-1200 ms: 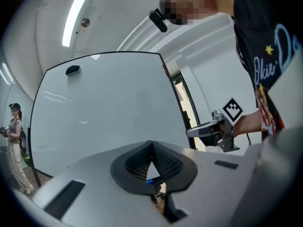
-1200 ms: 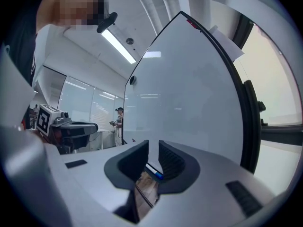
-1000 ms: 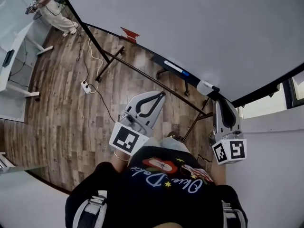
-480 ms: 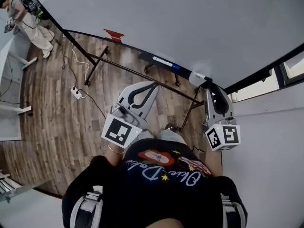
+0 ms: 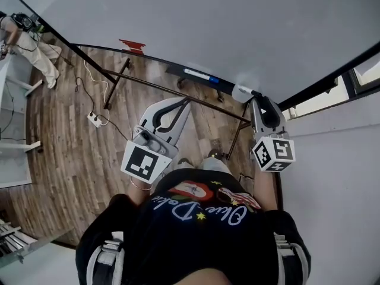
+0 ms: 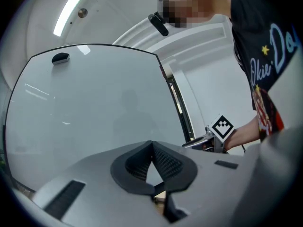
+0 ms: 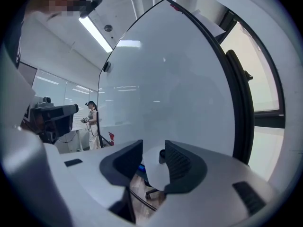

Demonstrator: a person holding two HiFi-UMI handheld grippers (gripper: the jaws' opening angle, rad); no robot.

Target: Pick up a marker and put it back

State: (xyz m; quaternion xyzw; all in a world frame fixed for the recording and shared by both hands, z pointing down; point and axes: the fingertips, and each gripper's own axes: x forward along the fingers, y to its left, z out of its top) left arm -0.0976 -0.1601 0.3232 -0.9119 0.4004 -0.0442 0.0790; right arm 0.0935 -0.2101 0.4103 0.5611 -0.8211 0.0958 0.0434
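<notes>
A white marker with a black cap lies at the right end of the whiteboard's ledge. My right gripper is right behind it, open; its jaws have just been opening. In the right gripper view the marker shows between the spread pads, its black cap beside the right one. My left gripper hovers over the floor to the left, shut with nothing in it. In the left gripper view its tips meet in front of the board.
A second marker with a blue end lies further left on the ledge. The board's dark stand bars cross the wooden floor. A power strip and cable lie on the floor, and another person stands far left. A window is at right.
My right gripper's jaws have spread apart around the white marker, which was clamped between them before. Both grippers have shifted slightly up the picture towards the board.
</notes>
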